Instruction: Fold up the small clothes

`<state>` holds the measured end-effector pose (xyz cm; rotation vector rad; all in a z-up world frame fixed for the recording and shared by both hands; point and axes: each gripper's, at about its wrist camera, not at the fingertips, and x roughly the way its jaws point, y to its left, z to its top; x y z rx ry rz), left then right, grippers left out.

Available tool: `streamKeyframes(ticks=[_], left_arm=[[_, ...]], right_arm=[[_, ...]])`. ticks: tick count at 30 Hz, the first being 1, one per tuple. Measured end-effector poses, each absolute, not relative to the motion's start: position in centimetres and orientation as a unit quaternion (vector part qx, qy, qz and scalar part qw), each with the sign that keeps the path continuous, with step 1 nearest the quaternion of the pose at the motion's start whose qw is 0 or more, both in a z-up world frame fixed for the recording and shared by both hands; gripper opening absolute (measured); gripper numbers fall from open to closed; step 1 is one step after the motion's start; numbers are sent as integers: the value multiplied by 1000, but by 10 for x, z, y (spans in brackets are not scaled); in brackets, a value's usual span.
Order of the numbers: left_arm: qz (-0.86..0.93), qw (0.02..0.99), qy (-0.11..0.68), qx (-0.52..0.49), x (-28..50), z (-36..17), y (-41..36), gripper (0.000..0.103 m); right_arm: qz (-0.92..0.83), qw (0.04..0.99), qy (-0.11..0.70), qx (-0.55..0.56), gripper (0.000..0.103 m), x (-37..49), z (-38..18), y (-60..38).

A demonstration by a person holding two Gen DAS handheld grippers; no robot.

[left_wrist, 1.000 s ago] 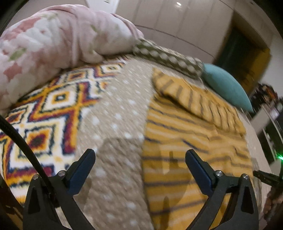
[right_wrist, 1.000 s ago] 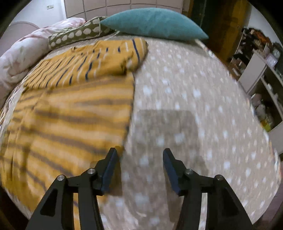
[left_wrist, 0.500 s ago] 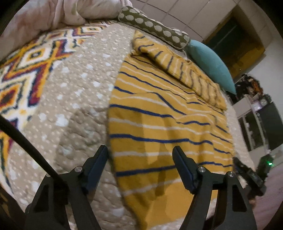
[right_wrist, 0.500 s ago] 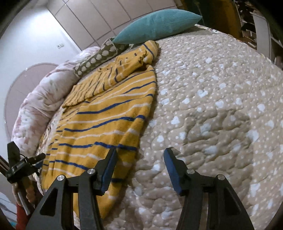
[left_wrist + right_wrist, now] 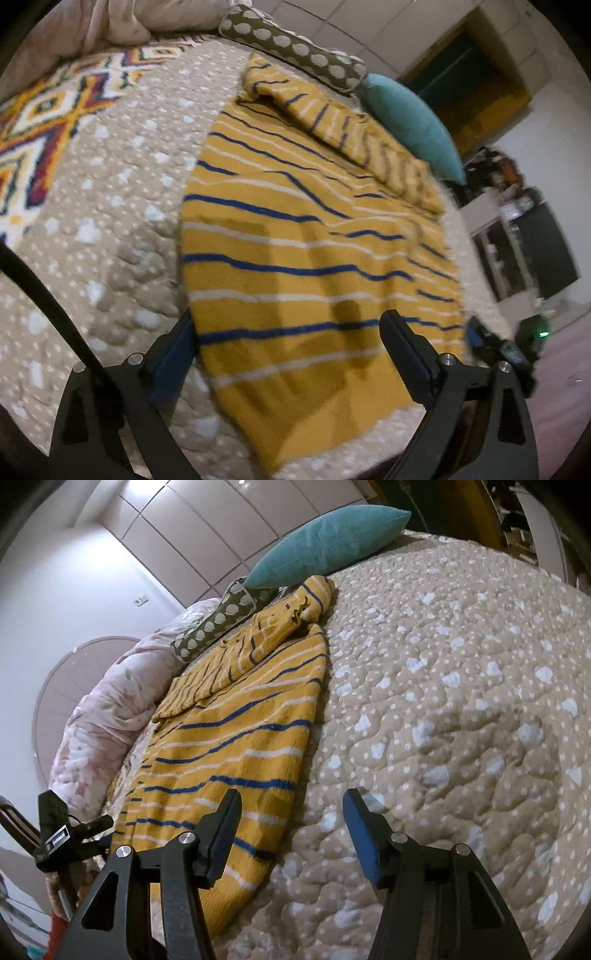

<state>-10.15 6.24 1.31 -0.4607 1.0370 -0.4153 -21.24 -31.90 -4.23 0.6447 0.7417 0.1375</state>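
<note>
Fuzzy knit sweater (image 5: 295,229), mustard with blue and white stripes, lies flat on a quilted beige bedspread (image 5: 461,701) dotted white, sleeve folded across the top. Left gripper (image 5: 286,332) jaws spread over its hem corner; right gripper (image 5: 291,812) jaws spread astride its side edge. Ribbed teal pillow (image 5: 325,542) beyond. No readable writing.

Left gripper (image 5: 286,332) spread wide; right gripper (image 5: 291,812) likewise.

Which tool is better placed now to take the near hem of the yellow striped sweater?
Probably the left tool: open, its fingers span the yellow striped sweater near its left hem corner. The right tool, also open, mostly faces the quilt.
</note>
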Motion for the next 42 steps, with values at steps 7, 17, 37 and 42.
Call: streamKeyframes(ticks=[7, 17, 37, 42], left_arm=[[-266, 764, 481, -337, -96, -1, 86, 68], [-310, 749, 466, -355, -101, -4, 71, 65], [-145, 791, 511, -303, -119, 5, 72, 7], [-152, 801, 493, -305, -154, 24, 92, 7]], right_arm=[[108, 860, 353, 351, 61, -221, -45, -315], [151, 842, 357, 374, 63, -189, -47, -279], [138, 821, 412, 370, 10, -204, -48, -251], [155, 838, 416, 318, 8, -235, -25, -243]])
